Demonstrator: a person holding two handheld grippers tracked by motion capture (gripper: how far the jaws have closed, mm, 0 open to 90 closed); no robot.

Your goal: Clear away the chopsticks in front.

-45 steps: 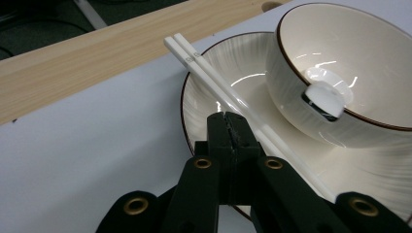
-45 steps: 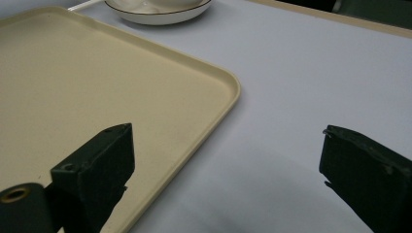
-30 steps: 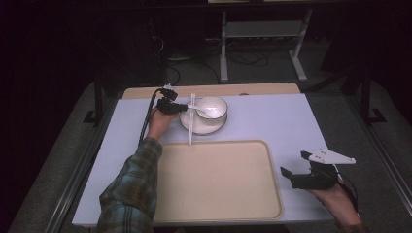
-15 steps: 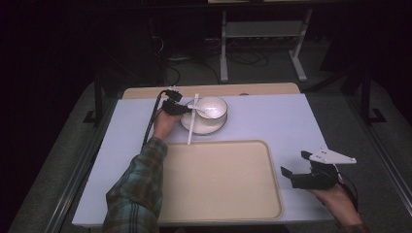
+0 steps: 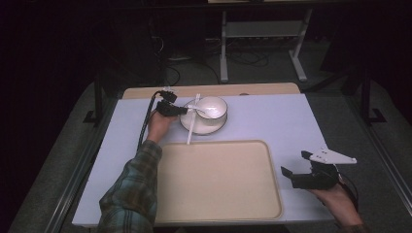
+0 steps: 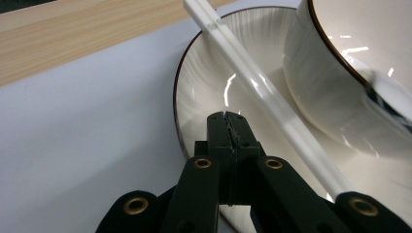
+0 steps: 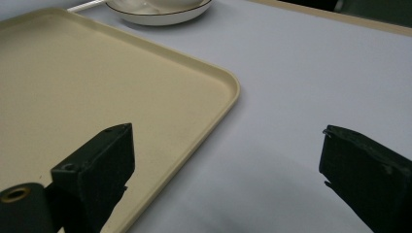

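So the left claw (image 6: 227,127) is squeezed fully shut, right over the near rim of the saucer (image 6: 204,92), and I can't make out anything pinched between its jaws. The white chopsticks (image 6: 272,104) lie across the saucer just beside the claw, leaning against the bowl (image 6: 330,73), with their far end poking past the saucer rim toward the wooden strip of the table (image 6: 73,39). A spoon (image 5: 206,112) sits in the bowl.

What worries me: those chopsticks are only resting there. One nudge from the closed claw and they roll off the saucer or slide away across the table. Push harder and the bowl could shift on the saucer and tip the spoon out.

The right claw (image 7: 228,165) hangs wide open and empty off the tray's (image 7: 145,97) corner, well away from the saucer, so it can't steady anything.
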